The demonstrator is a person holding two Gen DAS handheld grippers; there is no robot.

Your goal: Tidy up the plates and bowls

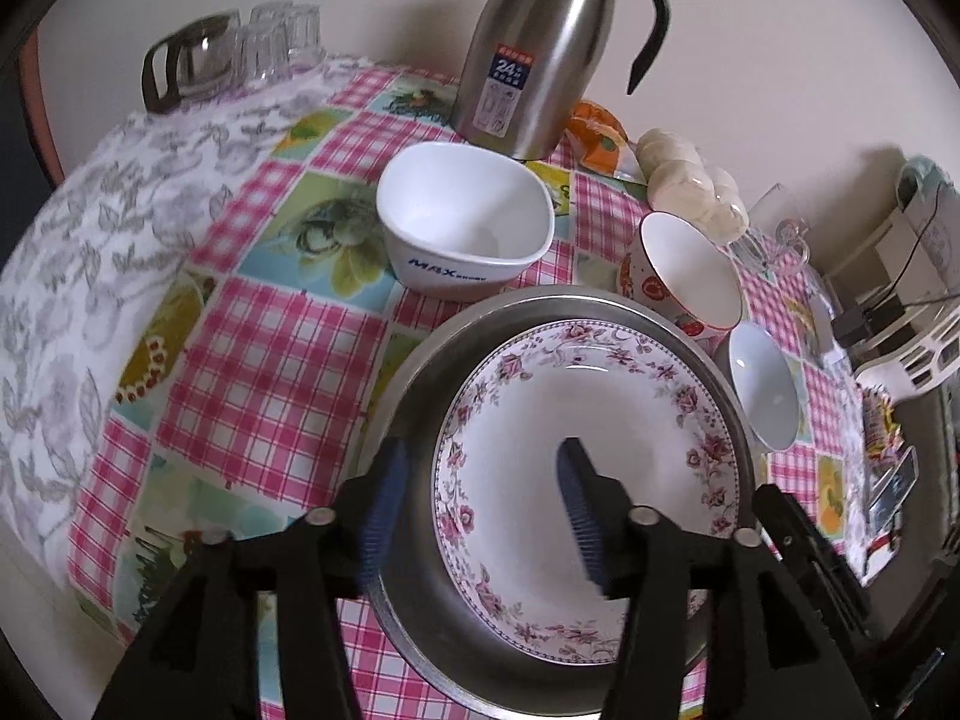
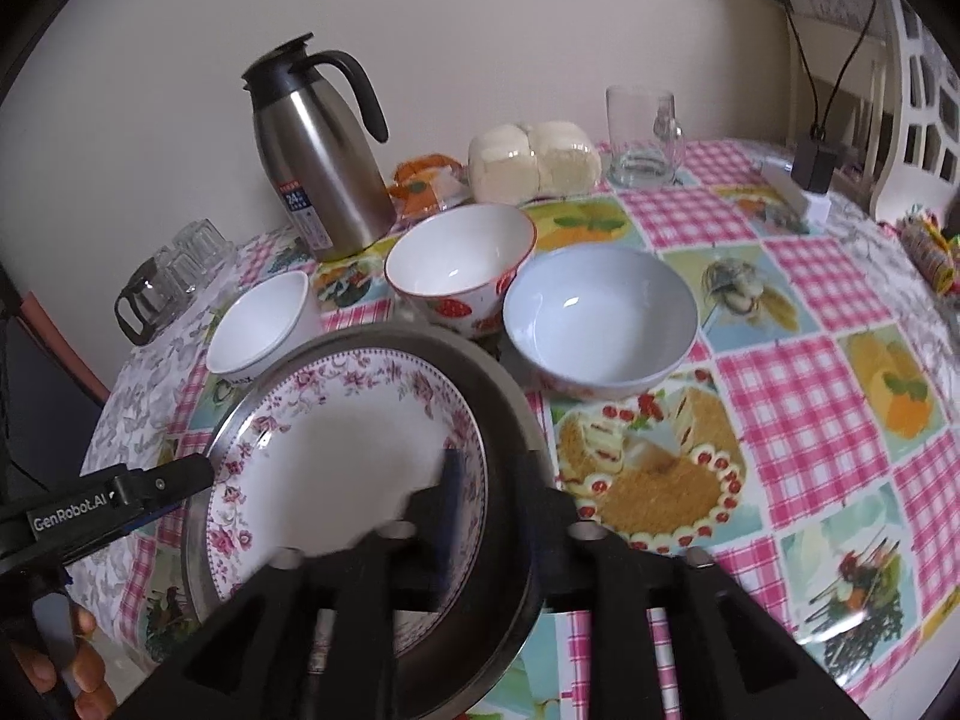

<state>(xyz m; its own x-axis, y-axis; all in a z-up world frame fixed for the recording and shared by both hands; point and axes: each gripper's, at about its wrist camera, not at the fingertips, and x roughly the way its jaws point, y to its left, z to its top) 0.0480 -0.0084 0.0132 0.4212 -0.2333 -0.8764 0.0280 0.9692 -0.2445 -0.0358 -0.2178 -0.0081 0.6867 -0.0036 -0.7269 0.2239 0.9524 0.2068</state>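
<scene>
A white plate with pink flowers [image 1: 600, 420] [image 2: 336, 432] lies inside a shallow steel dish [image 1: 420, 360] [image 2: 498, 396] on the checked tablecloth. My left gripper [image 1: 480, 468] is open and straddles the near left rims of both, one blue pad outside the dish and one over the plate. My right gripper [image 2: 492, 462] is also open, astride the right rims, with nothing pressed between its pads. Behind the dish stand a white square bowl [image 1: 465, 222] [image 2: 264, 318], a red-patterned bowl [image 1: 690, 270] [image 2: 462, 258] and a pale bowl [image 1: 765, 387] [image 2: 600, 312].
A steel thermos jug [image 1: 540, 48] [image 2: 318, 150] stands by the wall, with a bag of buns [image 2: 534, 159] and a glass mug [image 2: 645, 138]. Upturned glasses [image 1: 276, 42] sit at the far left corner. A white chair [image 2: 918, 90] is on the right. A hand [image 2: 78, 672] holds the left tool.
</scene>
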